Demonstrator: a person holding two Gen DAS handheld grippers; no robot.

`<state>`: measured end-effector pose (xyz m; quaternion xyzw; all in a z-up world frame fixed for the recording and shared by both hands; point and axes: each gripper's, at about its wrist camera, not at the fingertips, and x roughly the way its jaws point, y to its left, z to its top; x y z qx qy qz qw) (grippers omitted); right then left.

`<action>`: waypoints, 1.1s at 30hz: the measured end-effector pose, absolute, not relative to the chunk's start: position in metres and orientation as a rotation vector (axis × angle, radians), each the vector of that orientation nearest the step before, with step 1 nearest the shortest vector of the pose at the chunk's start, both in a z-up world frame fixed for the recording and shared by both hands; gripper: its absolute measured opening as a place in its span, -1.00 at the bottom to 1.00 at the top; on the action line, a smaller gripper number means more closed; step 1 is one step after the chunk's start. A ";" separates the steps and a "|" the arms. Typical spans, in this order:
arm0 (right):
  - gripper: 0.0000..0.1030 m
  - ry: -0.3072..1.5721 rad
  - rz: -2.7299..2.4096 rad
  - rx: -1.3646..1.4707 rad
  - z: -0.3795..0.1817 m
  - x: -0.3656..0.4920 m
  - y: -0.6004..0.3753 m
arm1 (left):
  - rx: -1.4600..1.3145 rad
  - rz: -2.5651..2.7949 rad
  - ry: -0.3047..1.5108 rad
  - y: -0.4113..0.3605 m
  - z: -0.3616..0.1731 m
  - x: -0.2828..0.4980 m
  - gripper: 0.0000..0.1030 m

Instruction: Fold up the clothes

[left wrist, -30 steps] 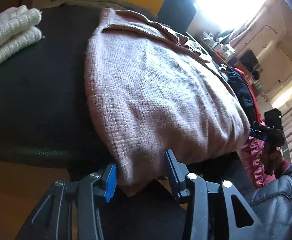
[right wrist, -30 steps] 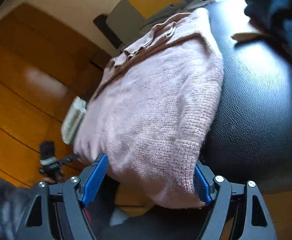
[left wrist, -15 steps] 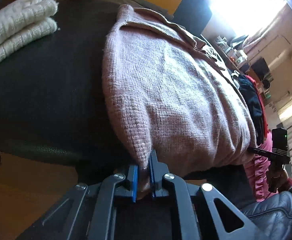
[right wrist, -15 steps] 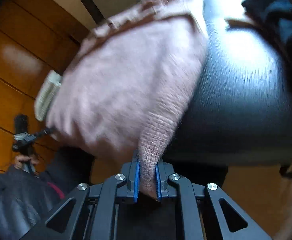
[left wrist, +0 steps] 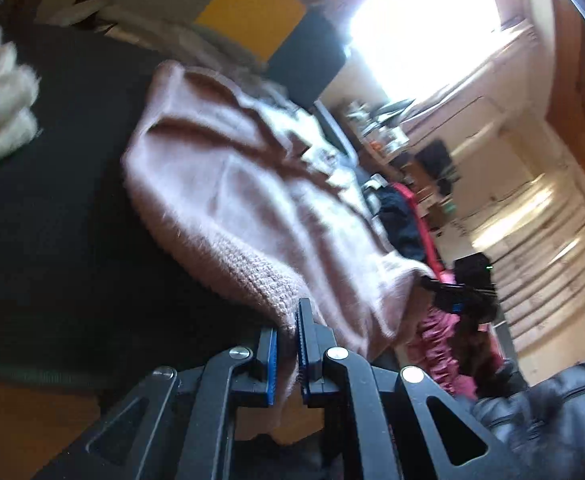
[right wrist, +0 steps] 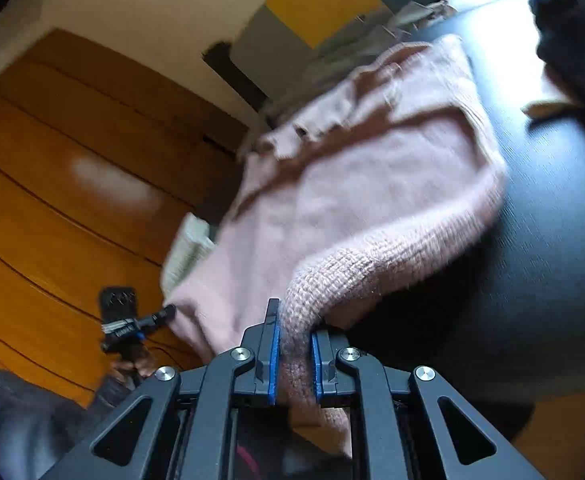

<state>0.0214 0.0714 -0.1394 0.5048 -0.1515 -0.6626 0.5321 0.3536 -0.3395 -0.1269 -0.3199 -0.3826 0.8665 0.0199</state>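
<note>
Left tool (left wrist: 286, 354) and right tool (right wrist: 294, 364) each pinching near hem of sweater (left wrist: 228, 184) on desk (left wrist: 52, 220). Fold under way, likely; next: carry hem evenly toward collar.

A black leather surface (left wrist: 52, 208) fills the near scene. A yellow panel (left wrist: 248, 20) stands far behind; a bright window (left wrist: 420, 28) glares far right. Orange wood panelling (right wrist: 72, 184) spans the left.
</note>
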 end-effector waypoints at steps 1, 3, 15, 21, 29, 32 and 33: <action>-0.75 -0.376 -1.578 1.193 -0.135 0.017 0.067 | -0.973 2.688 -1.179 -0.343 -0.121 0.349 -0.87; -0.75 -0.403 -1.584 1.169 -0.127 0.003 0.056 | -0.929 2.682 -1.176 -0.354 -0.113 0.334 -0.87; -0.77 -0.460 -1.812 1.401 -0.180 -0.153 -0.013 | -1.093 2.666 -1.557 -0.482 -0.185 0.196 -0.87; 0.09 -0.665 -1.642 1.331 -0.179 -0.142 0.002 | -1.078 2.612 -1.633 -0.487 -0.211 0.198 -0.87; 0.17 -0.434 -1.649 1.309 -0.171 -0.107 -0.026 | -1.047 2.606 -1.638 -0.482 -0.205 0.199 -0.85; -0.91 -0.296 -1.724 1.328 -0.163 -0.098 -0.038 | -0.968 2.607 -1.607 -0.476 -0.189 0.203 -0.87; -0.89 -0.278 -1.730 1.324 -0.159 -0.095 -0.041 | -0.942 2.607 -1.597 -0.474 -0.183 0.204 -0.87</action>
